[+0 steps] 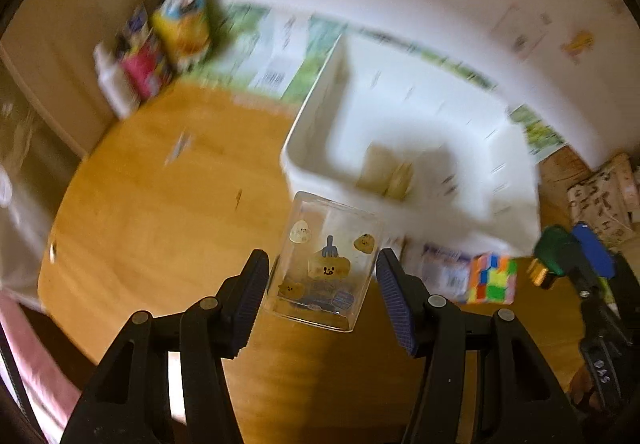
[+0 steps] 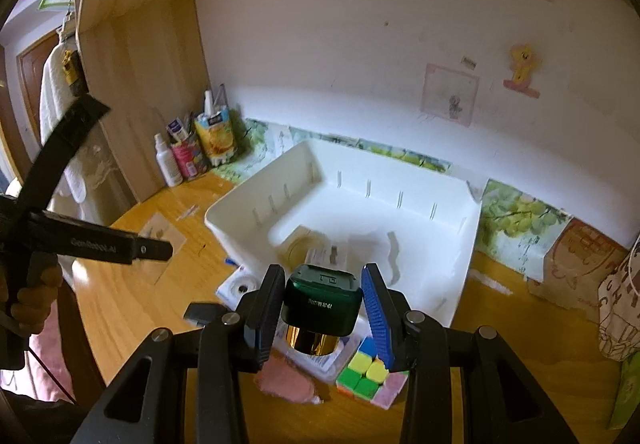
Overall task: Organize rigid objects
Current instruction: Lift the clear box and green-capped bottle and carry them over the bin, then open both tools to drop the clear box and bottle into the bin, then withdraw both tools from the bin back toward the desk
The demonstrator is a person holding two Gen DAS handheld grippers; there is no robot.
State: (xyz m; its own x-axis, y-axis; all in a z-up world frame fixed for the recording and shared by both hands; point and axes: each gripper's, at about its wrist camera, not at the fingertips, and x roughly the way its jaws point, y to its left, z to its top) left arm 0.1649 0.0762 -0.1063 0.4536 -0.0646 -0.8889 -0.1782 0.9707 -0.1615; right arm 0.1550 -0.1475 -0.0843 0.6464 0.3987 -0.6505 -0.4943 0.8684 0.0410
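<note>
My left gripper has its ribbed jaws clamped on a clear, boxy sticker-covered case; my right gripper pinches a glossy green, gold-based bottle, both above the wooden tabletop near the smooth white bin.

The left gripper clamps a clear plastic box; the right gripper clamps a green-capped bottle, both angled downward.

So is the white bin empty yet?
No. The white bin already holds a yellowish round thing on its floor, near the front wall.
</note>
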